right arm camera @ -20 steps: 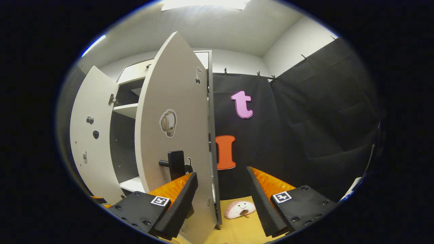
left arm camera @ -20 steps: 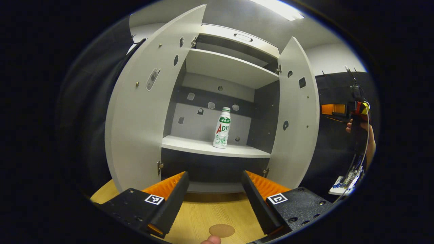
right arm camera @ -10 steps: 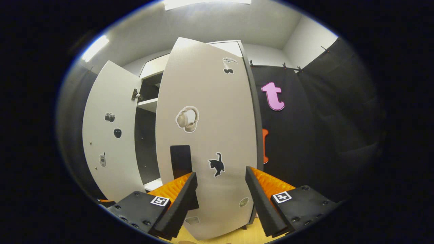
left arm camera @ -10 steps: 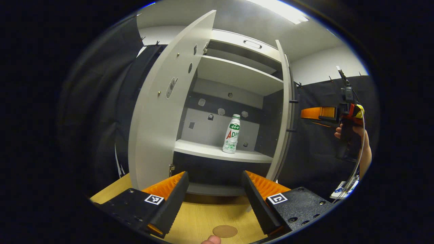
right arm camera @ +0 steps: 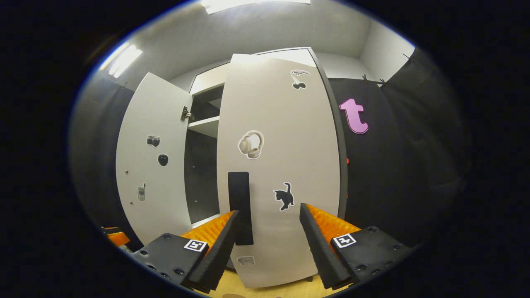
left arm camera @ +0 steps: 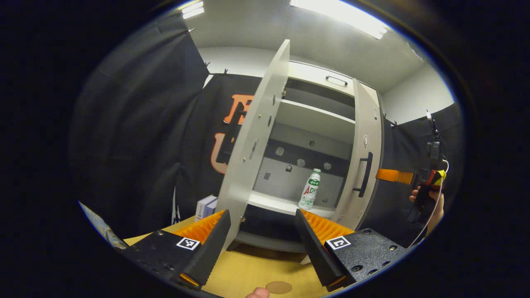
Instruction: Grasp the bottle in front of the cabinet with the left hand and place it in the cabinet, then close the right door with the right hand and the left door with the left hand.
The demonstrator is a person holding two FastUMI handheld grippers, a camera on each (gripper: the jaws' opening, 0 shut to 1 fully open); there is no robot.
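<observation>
Already the cabinet [left arm camera: 319, 120] dominates the booth, a tall pale unit standing on the wooden table [left arm camera: 256, 269], and its two doors sit quite differently. From the right gripper view, the right door [right arm camera: 281, 165] lies flat, or very nearly flat, against the cabinet front, its dark handle [right arm camera: 240, 207] just beyond the right gripper [right arm camera: 268, 225], whose fingers are spread wide with nothing between them. I judge that spacing suits a push with the fingers rather than a grasp. Whether the door is fully seated I cannot tell.

Over on the left, the left door [left arm camera: 254, 140] stands swung far out, almost edge-on in the left gripper view, so the interior is exposed to that side. That step, I judge, is the one left.

Inside, the middle shelf [left arm camera: 285, 205] carries the bottle [left arm camera: 310, 189], upright, toward the right of the shelf and close to the back panel; the upper shelf [left arm camera: 316, 120] looks bare.

Nearer to me, the left gripper [left arm camera: 262, 231] hangs well short of the cabinet, fingers parted and empty, in line with the left door's near edge. A small box [left arm camera: 205, 207] sits on the table behind that door.
</observation>
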